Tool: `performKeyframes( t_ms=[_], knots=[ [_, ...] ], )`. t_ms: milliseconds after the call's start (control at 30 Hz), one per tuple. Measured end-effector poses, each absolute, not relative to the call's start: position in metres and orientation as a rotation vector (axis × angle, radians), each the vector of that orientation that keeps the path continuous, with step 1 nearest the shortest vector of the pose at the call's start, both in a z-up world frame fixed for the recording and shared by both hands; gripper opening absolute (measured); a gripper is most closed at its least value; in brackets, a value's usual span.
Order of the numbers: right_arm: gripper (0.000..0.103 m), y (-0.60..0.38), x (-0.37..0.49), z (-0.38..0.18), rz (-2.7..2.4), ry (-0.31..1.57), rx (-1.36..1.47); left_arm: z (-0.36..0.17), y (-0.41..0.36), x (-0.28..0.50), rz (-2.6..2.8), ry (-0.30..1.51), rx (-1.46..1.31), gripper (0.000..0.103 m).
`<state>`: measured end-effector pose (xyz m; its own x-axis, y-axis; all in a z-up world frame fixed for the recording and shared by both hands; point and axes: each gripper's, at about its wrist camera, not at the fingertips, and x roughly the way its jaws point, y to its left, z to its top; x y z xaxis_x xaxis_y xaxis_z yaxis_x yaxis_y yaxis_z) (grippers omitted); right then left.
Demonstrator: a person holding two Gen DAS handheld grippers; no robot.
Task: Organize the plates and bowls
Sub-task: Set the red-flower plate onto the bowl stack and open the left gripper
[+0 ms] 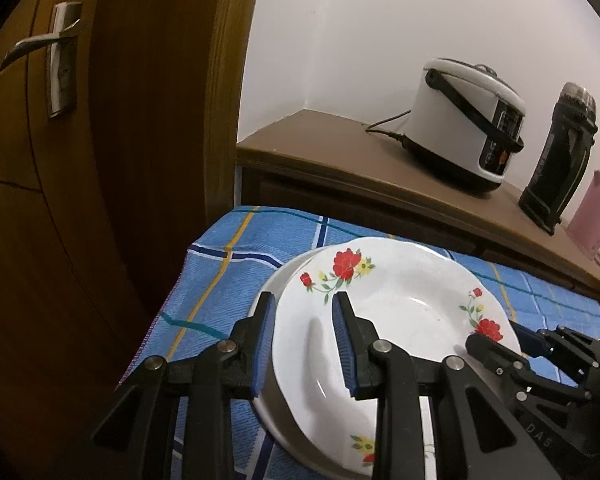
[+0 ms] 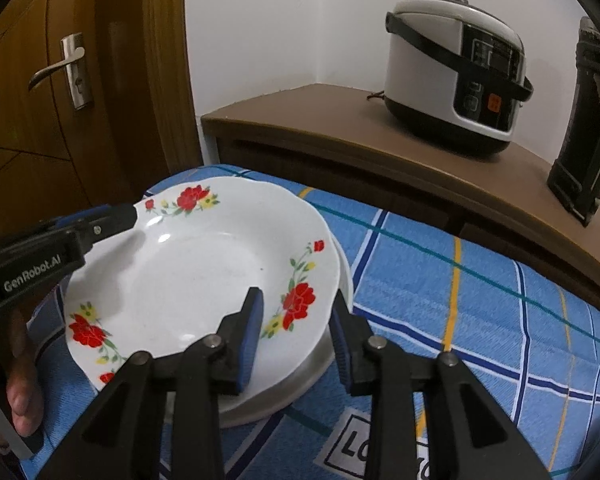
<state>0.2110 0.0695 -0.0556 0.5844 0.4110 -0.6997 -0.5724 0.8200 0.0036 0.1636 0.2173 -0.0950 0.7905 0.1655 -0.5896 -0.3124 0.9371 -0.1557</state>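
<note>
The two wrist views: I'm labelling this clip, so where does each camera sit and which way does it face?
Left wrist: on the left claw, looking down along its fingers at the flowered plate; its fingers straddle the plate's left rim, and the right claw shows.
Right wrist: on the right claw, straddling the plate's right rim; the left claw and a hand show.
Shared: plate, blue checked cloth, rice cooker, door.

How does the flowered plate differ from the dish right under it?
The flowered plate carries red flower prints; the dish beneath looks plain. The flowered plate lies on top, offset, with both grippers' jaws straddling its rim; the lower dish rests on the checked cloth, mostly hidden. Both are white and round.
</note>
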Motion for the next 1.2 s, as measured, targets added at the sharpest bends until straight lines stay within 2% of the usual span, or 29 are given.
performKeyframes(
  t_ms=[1200],
  knots=[
    [0.036, 0.076, 0.206, -0.056, 0.564, 0.729, -0.318, -0.098, 0.221, 0.165, 0.257, 0.625, -0.276, 0.036]
  ],
)
